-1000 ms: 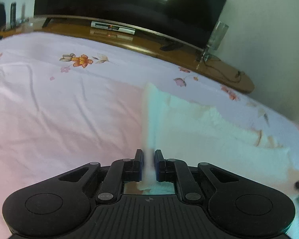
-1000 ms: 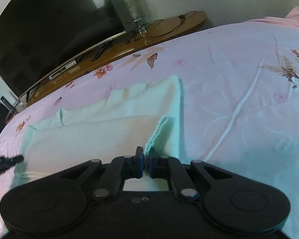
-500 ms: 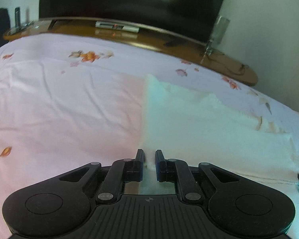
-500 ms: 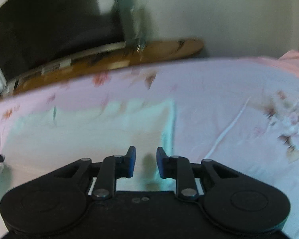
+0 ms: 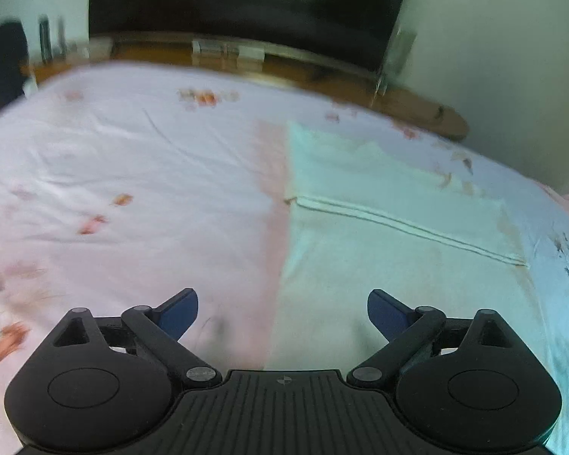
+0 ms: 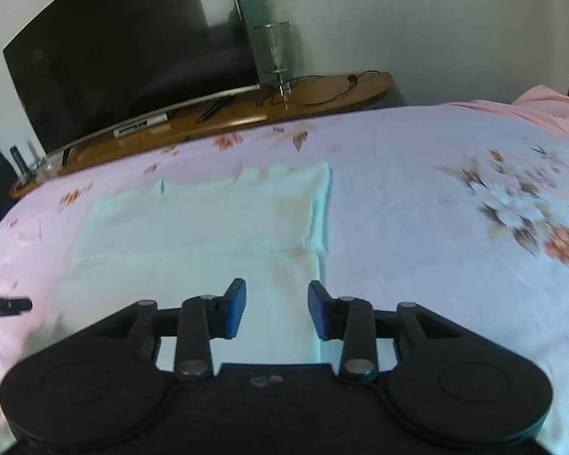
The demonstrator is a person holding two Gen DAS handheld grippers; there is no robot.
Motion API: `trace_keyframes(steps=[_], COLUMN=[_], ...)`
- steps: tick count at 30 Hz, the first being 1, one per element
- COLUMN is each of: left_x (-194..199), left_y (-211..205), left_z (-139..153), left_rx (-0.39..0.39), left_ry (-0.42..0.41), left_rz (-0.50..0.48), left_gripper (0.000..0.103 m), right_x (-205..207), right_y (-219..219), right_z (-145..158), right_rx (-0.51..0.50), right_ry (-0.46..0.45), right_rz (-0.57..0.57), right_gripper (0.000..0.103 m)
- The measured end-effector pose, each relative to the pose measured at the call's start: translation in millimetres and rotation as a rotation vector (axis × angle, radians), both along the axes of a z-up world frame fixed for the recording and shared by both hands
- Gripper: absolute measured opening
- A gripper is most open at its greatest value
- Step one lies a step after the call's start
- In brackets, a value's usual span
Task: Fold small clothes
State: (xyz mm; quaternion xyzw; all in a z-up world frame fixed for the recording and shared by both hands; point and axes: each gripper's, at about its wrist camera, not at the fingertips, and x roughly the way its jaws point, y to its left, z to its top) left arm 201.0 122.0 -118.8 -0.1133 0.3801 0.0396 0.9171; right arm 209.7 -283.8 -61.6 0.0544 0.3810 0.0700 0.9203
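A pale mint-white small garment (image 5: 390, 250) lies flat and folded on the pink floral bedsheet (image 5: 132, 197); a hemmed edge runs across its middle. It also shows in the right wrist view (image 6: 208, 235). My left gripper (image 5: 282, 314) is open and empty above the garment's near left edge. My right gripper (image 6: 277, 309) is open and empty above the garment's near right edge. The tip of the left gripper (image 6: 7, 305) pokes in at the far left of the right wrist view.
A wooden TV bench (image 6: 223, 121) with a large dark TV (image 6: 132, 53) and a glass lamp (image 6: 277, 57) stands beyond the bed's far edge. A pink blanket (image 6: 542, 102) lies at the far right.
Both grippers have opened and let go of the garment, which now lies flat. Both have pulled up and back from it.
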Motion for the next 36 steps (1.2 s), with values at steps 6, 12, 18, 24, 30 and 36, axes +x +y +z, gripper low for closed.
trace_keyframes(steps=[6,12,18,24,30,36], left_x=[-52.3,-97.1,-123.5,-148.4,-174.3,-185.1], left_y=[-7.6,-16.5,-19.5,-17.7,-1.1,8.6], left_z=[-7.1,-12.2,-15.5,-19.3,-31.0,-43.4], left_rx=[0.017,0.052,0.061,0.052,-0.050,-0.123], left_ry=[0.069,0.066,0.069,0.081,0.119,0.125], left_rz=[-0.064,-0.116,-0.139,-0.161,-0.143,-0.136], left_gripper=[0.095,0.095,0.095,0.095,0.094,0.082], right_x=[-71.2,-137.3,-155.1,-213.4,-204.6,-198.0], right_y=[-0.2,2.1,-14.8,8.5,-1.3,4.7], right_z=[-10.5,2.0,-1.7,26.1,-8.3,-38.0], right_rx=[0.006,0.011,0.126,-0.169,-0.085,-0.005], right_ry=[0.059,-0.027,0.097,-0.241,0.004,0.099], right_rz=[-0.012,-0.060,-0.144,-0.223,-0.192,-0.161], right_gripper=[0.048,0.100,0.097,0.103,0.056,0.056])
